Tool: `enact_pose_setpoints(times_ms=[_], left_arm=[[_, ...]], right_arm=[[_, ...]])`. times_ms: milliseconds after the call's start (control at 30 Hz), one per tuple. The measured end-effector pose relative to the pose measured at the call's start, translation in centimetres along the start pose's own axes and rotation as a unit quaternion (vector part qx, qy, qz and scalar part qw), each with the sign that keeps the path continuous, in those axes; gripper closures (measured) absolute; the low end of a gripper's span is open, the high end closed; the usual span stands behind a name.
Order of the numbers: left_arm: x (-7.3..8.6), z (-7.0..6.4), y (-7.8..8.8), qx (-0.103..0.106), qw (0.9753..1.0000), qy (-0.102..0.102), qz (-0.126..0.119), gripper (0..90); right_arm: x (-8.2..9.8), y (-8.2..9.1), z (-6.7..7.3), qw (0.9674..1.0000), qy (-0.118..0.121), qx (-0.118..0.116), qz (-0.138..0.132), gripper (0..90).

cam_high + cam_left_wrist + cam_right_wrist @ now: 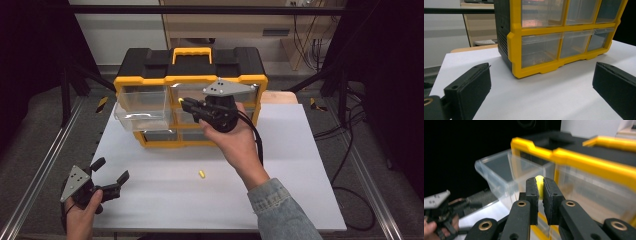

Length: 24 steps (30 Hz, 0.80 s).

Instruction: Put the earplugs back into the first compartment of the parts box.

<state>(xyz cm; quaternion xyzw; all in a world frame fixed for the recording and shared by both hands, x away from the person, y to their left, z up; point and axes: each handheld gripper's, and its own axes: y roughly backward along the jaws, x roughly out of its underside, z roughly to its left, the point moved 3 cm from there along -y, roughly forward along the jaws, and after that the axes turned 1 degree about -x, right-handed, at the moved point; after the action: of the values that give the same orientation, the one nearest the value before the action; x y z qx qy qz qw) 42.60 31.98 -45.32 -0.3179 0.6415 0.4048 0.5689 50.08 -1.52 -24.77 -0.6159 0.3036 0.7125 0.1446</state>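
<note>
Up by the pulled-out clear plastic drawer, the right gripper pinches a small yellow capsule; the left gripper rests with jaws spread on the white surface.

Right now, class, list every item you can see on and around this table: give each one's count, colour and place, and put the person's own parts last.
Organiser cabinet: one, yellow frame with black top and yellow handle, at the table's far side.
Pulled-out drawer: one, clear plastic, sticking out of the cabinet's left column.
Closed drawers: several, clear, in the cabinet front.
Loose capsule: one, yellow, on the table's middle.
Held capsule: one, yellow, pinched in the right gripper.
Table: one, white top.
Cables: black, on the floor at right.
Left gripper: one, black, open, near the table's front left corner.
Right gripper: one, black, shut, in front of the cabinet.
Denim sleeve: one, blue, right forearm.
</note>
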Motion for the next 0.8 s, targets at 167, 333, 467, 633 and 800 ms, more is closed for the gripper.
enact_pose_setpoints(times_ms=[167,333,467,633,800], left_arm=[[0.0,0.0,0.0,0.000,1.0000,-0.002,0.000,1.7],[0.0,0.0,0.0,0.000,1.0000,-0.002,0.000,1.7],[0.0,0.0,0.0,0.001,1.0000,-0.001,-0.001,1.7],[-0.1,0.0,0.0,0.000,1.0000,-0.001,-0.001,1.7],[-0.1,0.0,0.0,0.000,1.0000,-0.002,-0.001,1.7]], right_arm=[[-2.1,-0.6,0.5,0.9999,0.006,-0.006,-0.014,82.9],[-3.5,-1.4,1.1,0.9996,0.017,-0.010,-0.018,82.9],[-4.0,-1.7,1.4,0.9995,0.023,-0.012,-0.018,82.9],[-4.6,-2.0,1.7,0.9994,0.029,-0.011,-0.018,82.9],[-5.2,-2.5,2.1,0.9991,0.037,-0.015,-0.016,82.9]])
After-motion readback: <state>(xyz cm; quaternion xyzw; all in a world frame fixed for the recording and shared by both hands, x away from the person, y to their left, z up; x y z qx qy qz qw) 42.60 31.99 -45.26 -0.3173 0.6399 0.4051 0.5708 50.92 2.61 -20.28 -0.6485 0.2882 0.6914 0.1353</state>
